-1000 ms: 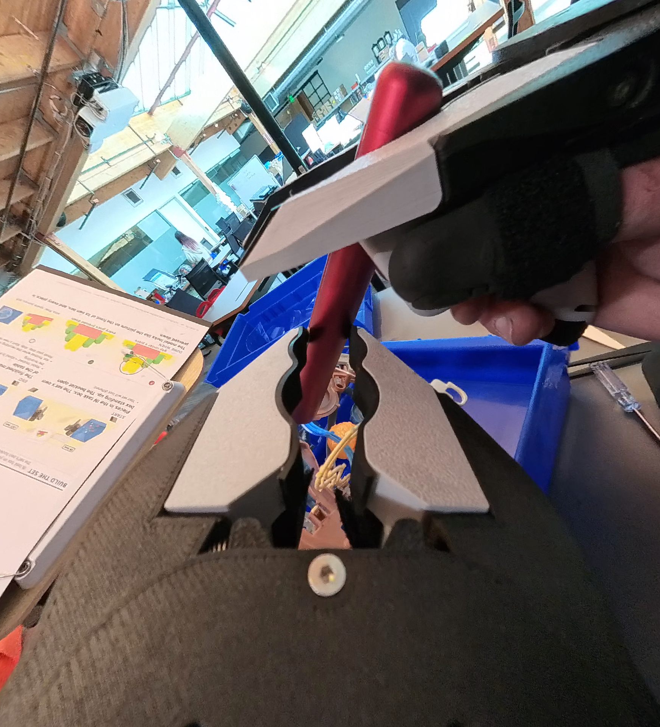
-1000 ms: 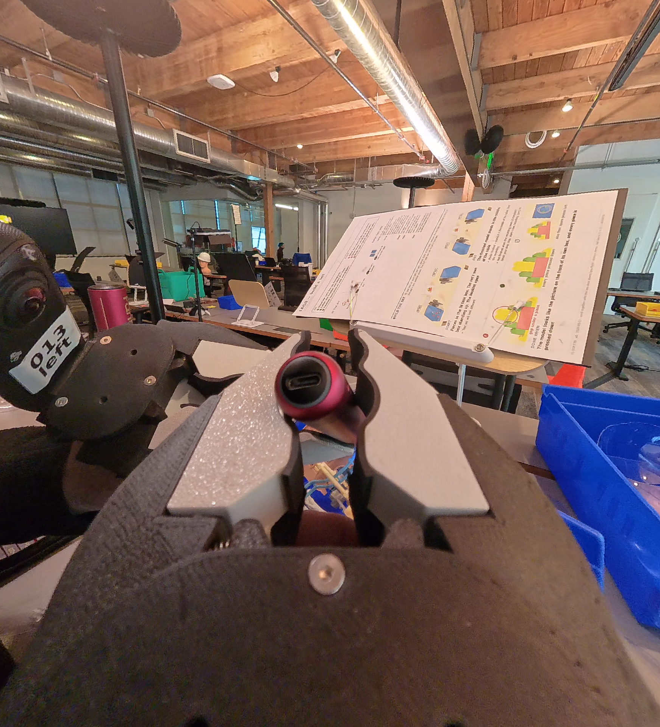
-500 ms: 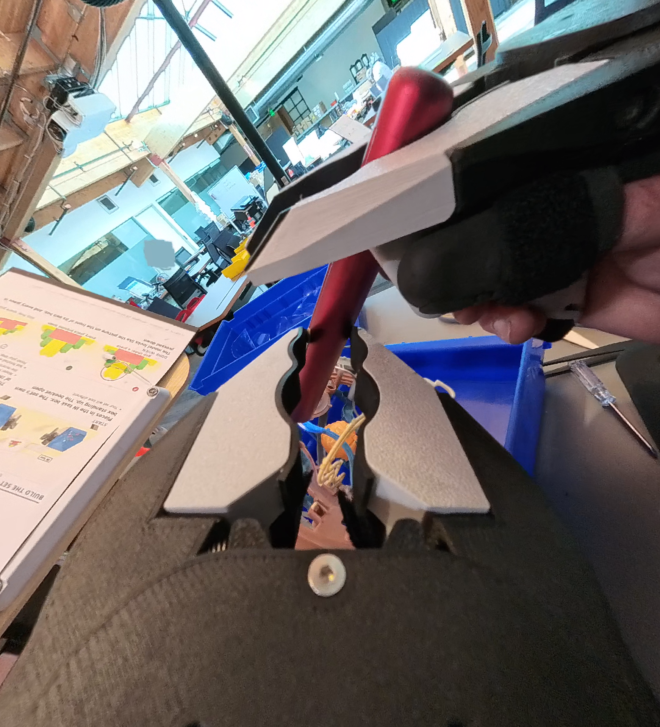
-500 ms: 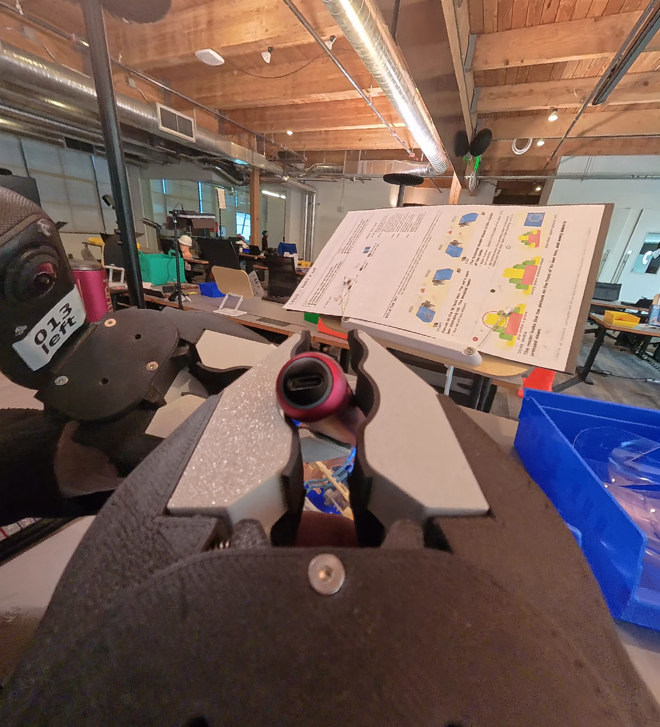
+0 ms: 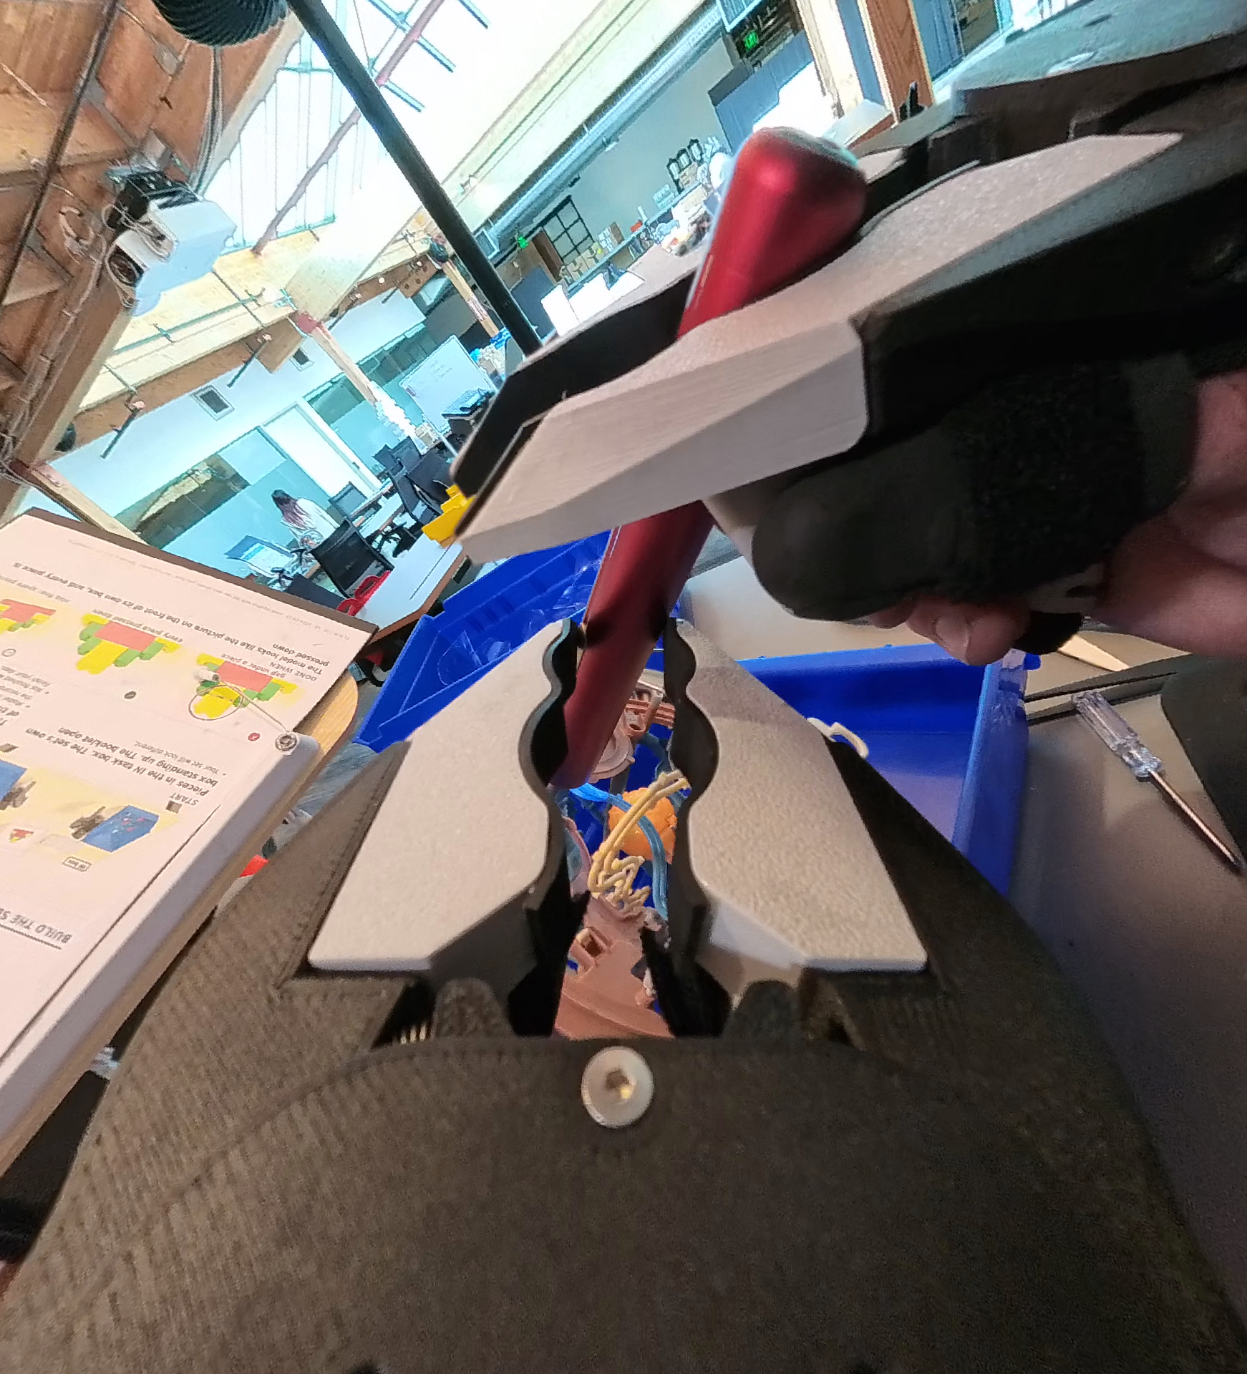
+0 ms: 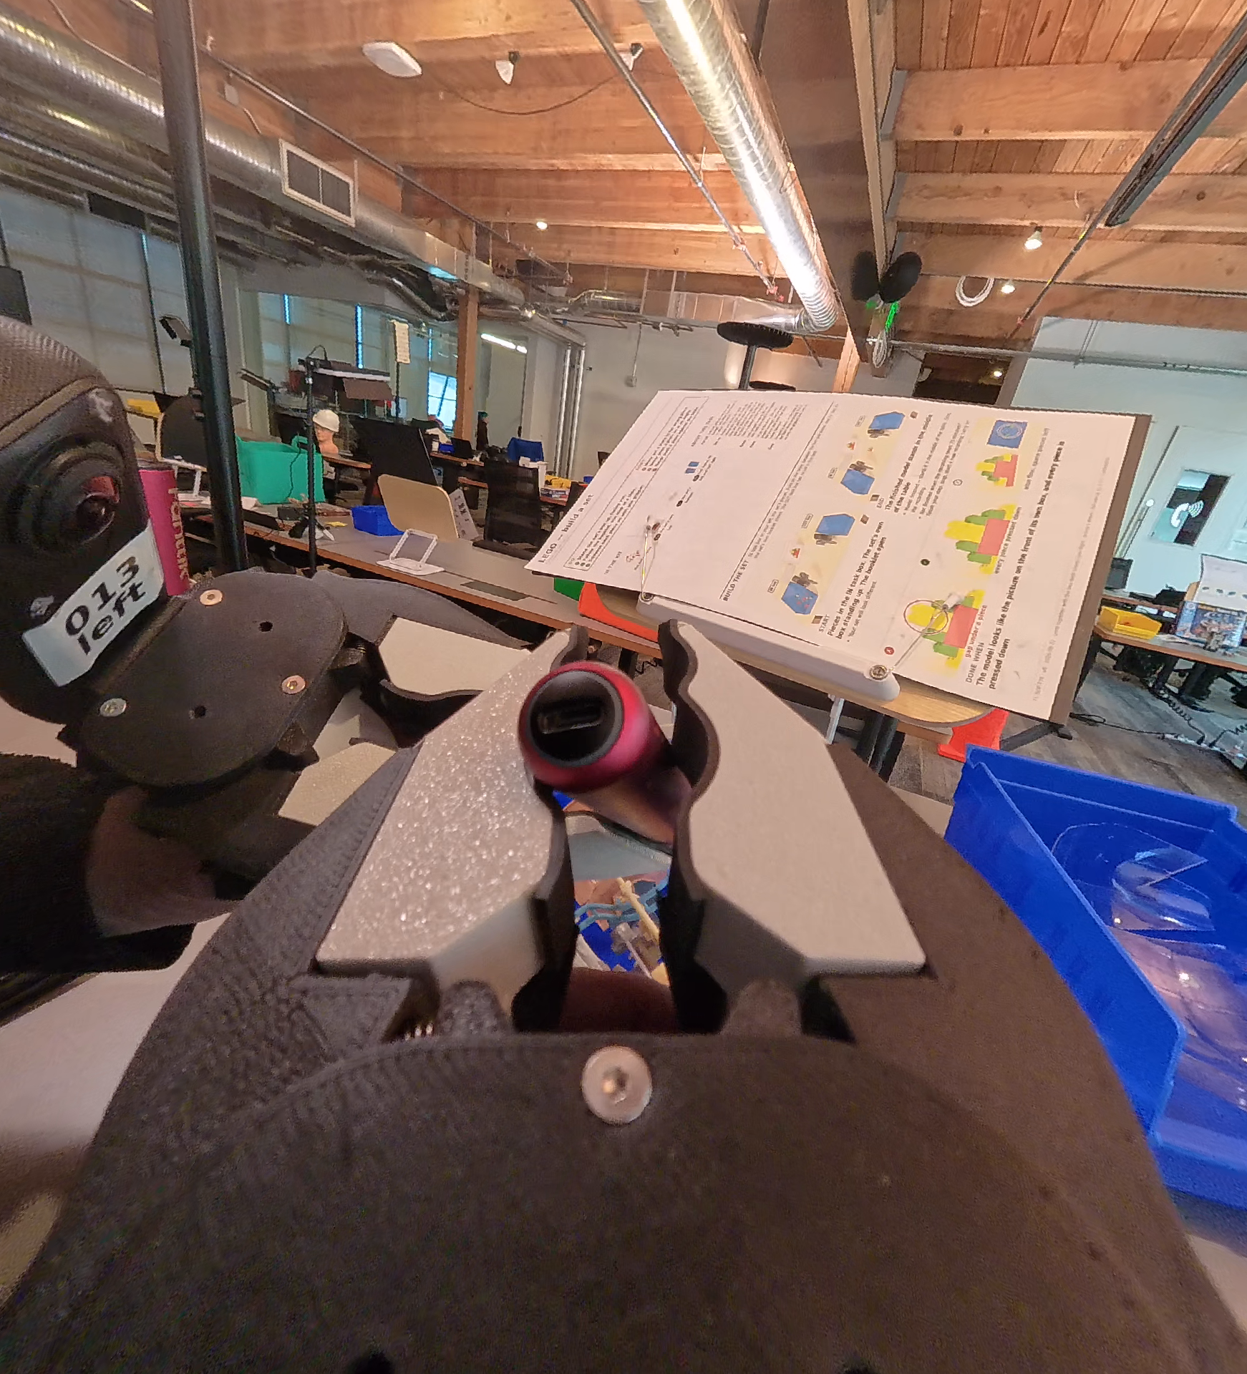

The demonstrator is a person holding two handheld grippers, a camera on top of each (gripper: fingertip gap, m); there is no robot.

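Though partly hidden — slim red tool (image 5: 747, 275).

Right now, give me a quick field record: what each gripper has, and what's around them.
left gripper: shut on a brown part; the red tool's lower end sits between its fingers
right gripper: shut on red tool
red tool: slim cylinder, port in its top end
below: blue bin
second blue bin: right
sheet: on a stand behind
screwdriver: on table, right of bin
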